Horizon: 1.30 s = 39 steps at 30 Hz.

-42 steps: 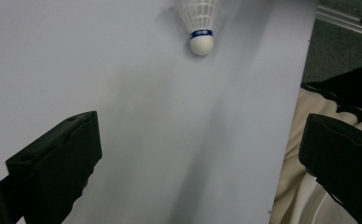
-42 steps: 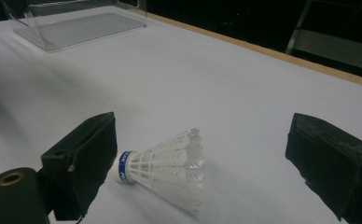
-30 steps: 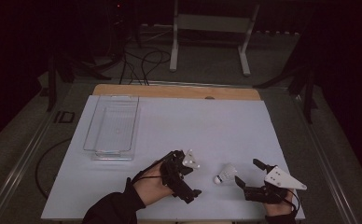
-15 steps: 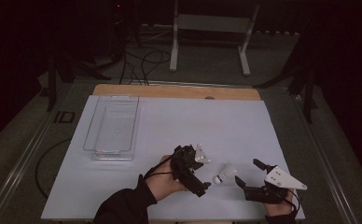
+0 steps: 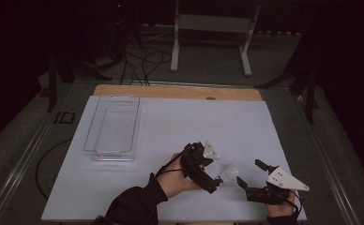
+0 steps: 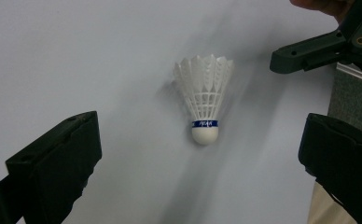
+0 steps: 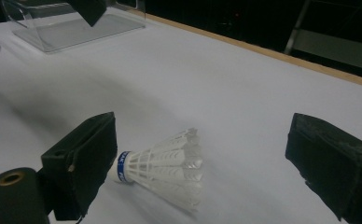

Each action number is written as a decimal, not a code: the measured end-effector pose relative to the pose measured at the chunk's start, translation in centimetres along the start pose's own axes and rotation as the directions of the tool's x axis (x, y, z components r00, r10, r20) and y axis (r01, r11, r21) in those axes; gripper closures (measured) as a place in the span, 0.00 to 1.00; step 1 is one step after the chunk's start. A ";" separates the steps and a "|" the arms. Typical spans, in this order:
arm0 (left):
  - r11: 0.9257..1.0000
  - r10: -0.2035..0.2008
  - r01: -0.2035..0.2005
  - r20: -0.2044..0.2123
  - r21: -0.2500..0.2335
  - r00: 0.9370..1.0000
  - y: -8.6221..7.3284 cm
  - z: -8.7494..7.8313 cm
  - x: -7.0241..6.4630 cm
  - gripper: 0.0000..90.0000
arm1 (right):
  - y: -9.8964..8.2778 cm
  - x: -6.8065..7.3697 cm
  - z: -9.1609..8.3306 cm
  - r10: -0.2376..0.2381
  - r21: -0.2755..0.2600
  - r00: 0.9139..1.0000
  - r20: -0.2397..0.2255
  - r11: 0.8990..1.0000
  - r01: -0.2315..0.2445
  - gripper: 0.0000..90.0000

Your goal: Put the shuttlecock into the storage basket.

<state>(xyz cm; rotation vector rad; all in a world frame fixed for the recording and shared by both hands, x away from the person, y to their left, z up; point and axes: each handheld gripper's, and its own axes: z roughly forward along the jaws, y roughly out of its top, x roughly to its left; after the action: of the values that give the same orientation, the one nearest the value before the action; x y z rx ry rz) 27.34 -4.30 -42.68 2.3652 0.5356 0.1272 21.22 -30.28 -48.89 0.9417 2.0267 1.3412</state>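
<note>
Two claws: both at lower centre-right of the high view, either side of the shuttlecock [image 5: 228,173]
left claw [image 5: 207,165]: jaws spread wide, holding nothing
right claw [image 5: 249,174]: jaws spread wide, holding nothing
shuttlecock: lies on its side on the worktop [image 5: 170,126], between the claws, white skirt, blue band at the cork
worktop: white sheet, wood edge at the far side
clear tray [image 5: 112,127]: upper left of the sheet, well apart
room: dark, cables and a grey stand [image 5: 212,35] on the floor behind
</note>
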 end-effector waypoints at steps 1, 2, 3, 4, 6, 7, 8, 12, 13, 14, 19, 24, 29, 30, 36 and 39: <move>1.000 -0.002 0.002 -0.002 0.000 1.000 0.0 0.2 0.0 0.00 | 0.0 0.0 0.0 0.000 0.001 1.000 0.000 1.000 0.000 0.10; 1.000 -0.002 0.002 0.004 0.005 1.000 0.1 0.4 0.0 0.00 | 0.0 0.0 0.0 0.001 0.000 1.000 0.000 1.000 -0.001 0.10; 1.000 -0.002 0.002 0.002 0.010 1.000 0.1 0.7 -0.1 0.00 | 0.0 0.0 0.0 0.002 0.000 1.000 0.000 1.000 -0.002 0.10; 1.000 0.000 0.000 -0.001 0.011 1.000 0.2 0.9 -0.1 0.00 | 0.0 0.0 0.0 -0.001 0.000 1.000 -0.001 1.000 0.001 0.10; 1.000 -0.002 0.002 0.001 0.011 1.000 0.2 1.1 -0.1 0.00 | 0.0 0.0 0.0 -0.003 0.001 1.000 -0.001 1.000 0.003 0.10; 1.000 -0.005 0.005 0.003 -0.001 1.000 0.3 1.5 -0.1 0.00 | 0.0 0.0 0.0 -0.003 0.001 1.000 -0.002 1.000 0.003 0.10; 1.000 -0.006 0.006 0.006 -0.004 1.000 0.3 1.7 -0.1 0.00 | 0.0 0.0 0.0 -0.003 0.001 1.000 -0.002 1.000 0.003 0.10; 0.999 -0.033 0.033 0.008 0.005 0.999 0.4 2.6 0.0 0.00 | 0.0 0.0 0.0 -0.001 0.000 1.000 -0.001 1.000 0.001 0.10; 0.999 -0.037 0.037 0.007 0.012 0.999 0.4 2.8 0.0 0.00 | 0.0 0.0 0.0 0.000 0.000 1.000 -0.002 1.000 0.000 0.10; 0.999 -0.039 0.039 0.015 0.018 0.999 0.5 3.1 0.0 0.00 | 0.0 0.0 0.0 0.001 0.001 1.000 -0.002 1.000 -0.001 0.10; 0.997 -0.031 0.030 0.018 0.066 0.999 0.7 4.1 -0.1 0.00 | 0.0 0.0 0.0 0.000 0.003 1.000 -0.005 1.000 0.000 0.10; 0.995 -0.045 0.043 0.025 0.086 0.999 0.5 4.9 0.0 0.01 | 0.0 0.0 0.0 0.000 0.001 1.000 -0.004 1.000 0.000 0.10; 0.994 -0.048 0.043 0.049 0.096 0.998 0.1 5.5 0.2 0.03 | 0.0 0.0 0.0 0.001 0.002 1.000 -0.006 1.000 -0.001 0.10; 0.995 -0.041 0.036 0.052 0.098 0.998 0.0 5.6 0.2 0.04 | 0.0 0.0 0.0 0.001 0.002 1.000 -0.006 1.000 -0.001 0.10; 0.992 -0.056 0.048 0.068 0.115 0.996 -0.4 6.5 0.4 0.09 | 0.0 0.0 0.0 0.002 0.006 1.000 -0.008 1.000 -0.002 0.10; 0.992 -0.051 0.040 0.089 0.123 0.995 -0.7 6.8 0.4 0.15 | -0.1 0.0 0.0 0.001 0.007 1.000 -0.008 1.000 -0.001 0.10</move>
<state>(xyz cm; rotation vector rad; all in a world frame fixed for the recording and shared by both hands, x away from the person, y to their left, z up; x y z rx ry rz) 29.09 -7.89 -48.30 2.4606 0.5660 -0.0356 21.22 -30.27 -48.96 0.9422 2.0384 1.3418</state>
